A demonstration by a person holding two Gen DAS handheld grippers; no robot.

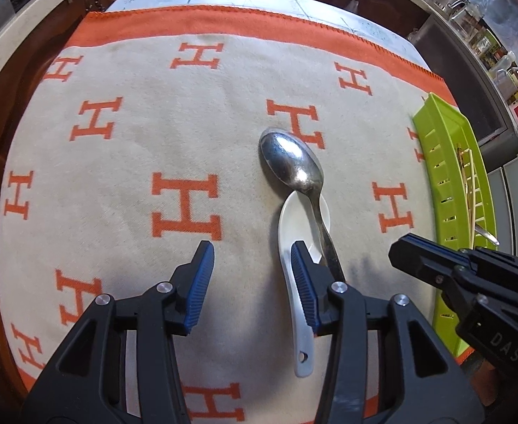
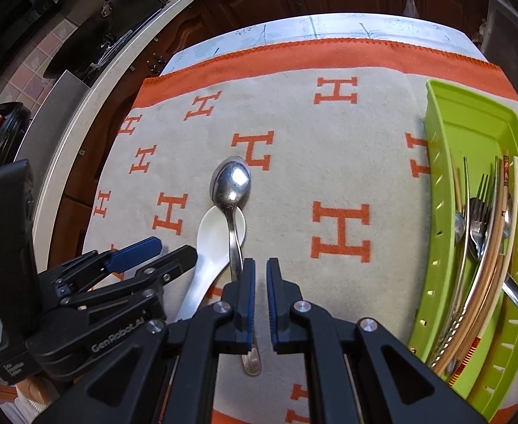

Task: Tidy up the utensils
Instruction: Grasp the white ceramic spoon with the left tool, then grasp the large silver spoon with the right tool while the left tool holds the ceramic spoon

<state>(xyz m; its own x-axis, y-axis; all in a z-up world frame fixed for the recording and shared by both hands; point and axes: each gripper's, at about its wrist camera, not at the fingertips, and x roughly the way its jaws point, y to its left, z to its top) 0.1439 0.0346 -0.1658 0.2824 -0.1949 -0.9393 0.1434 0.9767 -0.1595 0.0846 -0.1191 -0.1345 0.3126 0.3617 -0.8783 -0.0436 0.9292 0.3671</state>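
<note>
1. While you hold both tools over the orange-and-beige cloth (image 1: 124,148), note that the left gripper (image 1: 251,268) has its jaws parted with nothing pressed between them; its right finger (image 1: 303,282) hangs over the white ceramic spoon (image 1: 303,219)
2. Your right gripper (image 2: 261,282) has its jaws nearly closed on nothing, only a narrow gap between the blue pads, just right of the metal spoon's handle
3. Find the metal spoon (image 2: 231,183) mid-cloth, bowl far, handle near, crossing over the white spoon's bowl
4. Find the green tray (image 2: 470,123) at the right edge of the cloth, holding forks (image 2: 483,208), chopsticks (image 2: 495,247) and further cutlery
</note>
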